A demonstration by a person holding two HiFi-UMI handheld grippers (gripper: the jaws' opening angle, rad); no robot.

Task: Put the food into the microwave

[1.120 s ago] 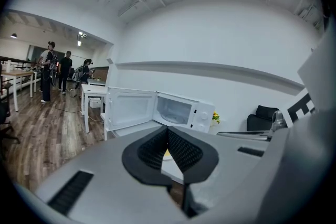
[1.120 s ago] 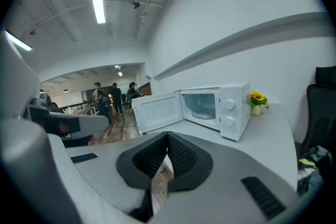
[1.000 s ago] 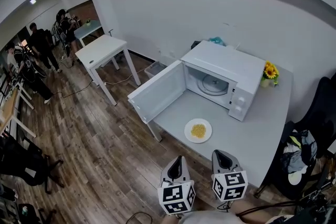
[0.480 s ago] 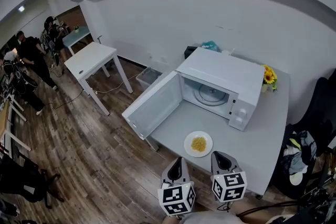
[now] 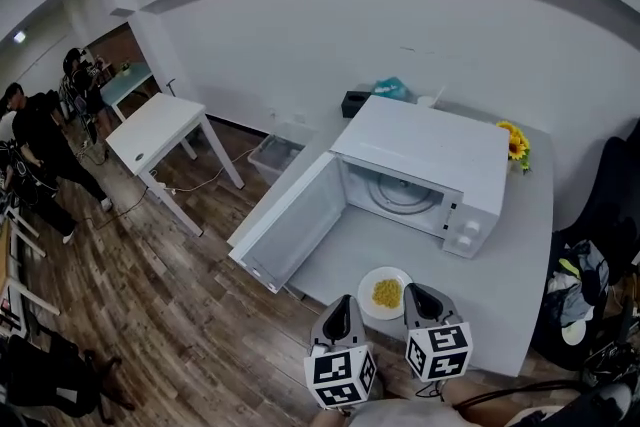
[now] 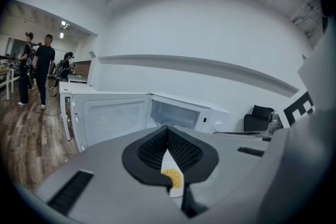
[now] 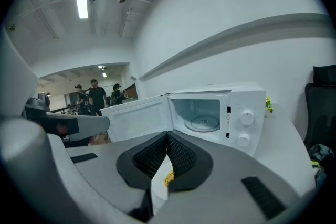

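Observation:
A white plate point(image 5: 385, 293) with a heap of yellow food point(image 5: 387, 294) lies near the front edge of the grey table point(image 5: 500, 275). Behind it stands the white microwave point(image 5: 425, 160), its door point(image 5: 293, 223) swung wide to the left and the glass turntable point(image 5: 405, 195) bare. My left gripper point(image 5: 341, 307) hovers just left of the plate, jaws shut and empty. My right gripper point(image 5: 418, 296) is at the plate's right rim, also shut on nothing. The food point(image 6: 173, 178) shows below the left gripper point(image 6: 168, 128); the plate point(image 7: 160, 182) shows below the right gripper point(image 7: 168, 135).
A small sunflower pot point(image 5: 515, 143) stands right of the microwave, a teal item point(image 5: 390, 88) behind it. A bin point(image 5: 272, 153) sits on the wooden floor under the open door. A white table point(image 5: 155, 130) and people point(image 5: 35, 130) are far left; a black chair point(image 5: 595, 245) is at right.
Both grippers have moved forward toward the table, so the plate now lies right at their tips. The jaws stayed shut; plate and microwave have not moved.

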